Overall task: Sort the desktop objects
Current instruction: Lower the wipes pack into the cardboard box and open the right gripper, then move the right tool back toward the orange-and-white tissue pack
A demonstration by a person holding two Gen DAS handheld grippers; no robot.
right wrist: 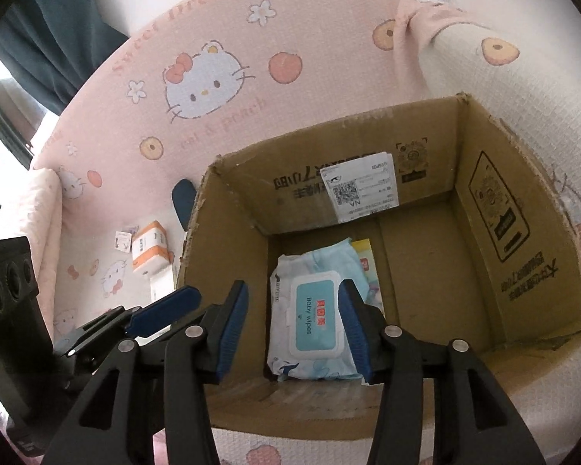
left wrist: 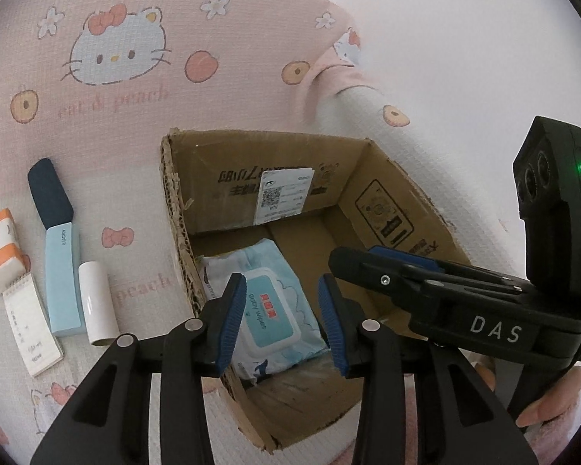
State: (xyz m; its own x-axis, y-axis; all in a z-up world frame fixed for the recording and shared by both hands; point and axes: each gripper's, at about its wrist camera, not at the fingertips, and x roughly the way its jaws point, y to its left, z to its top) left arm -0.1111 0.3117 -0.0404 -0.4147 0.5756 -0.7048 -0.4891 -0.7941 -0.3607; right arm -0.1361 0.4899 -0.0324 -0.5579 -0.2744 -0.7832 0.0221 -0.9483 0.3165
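An open cardboard box (left wrist: 220, 178) stands on a pink cartoon-cat cover. A pale blue pack of baby wipes (left wrist: 269, 310) lies flat on its floor, also visible as the pack (right wrist: 313, 321) in the right wrist view, with a yellow packet (right wrist: 364, 259) partly under it. My left gripper (left wrist: 282, 278) hangs open above the pack, its pads clear of it. My right gripper (right wrist: 292, 285) hangs open over the same pack without touching it. The two grippers are side by side over the box.
Left of the box lie a navy-and-light-blue long case (left wrist: 56, 248), a white cylinder (left wrist: 97, 302), an orange-and-white tissue pack (left wrist: 0, 248) and a small notepad (left wrist: 27, 325). A rolled fold of the cover (right wrist: 464, 54) lies behind the box. A dark curtain (right wrist: 58, 31) hangs far left.
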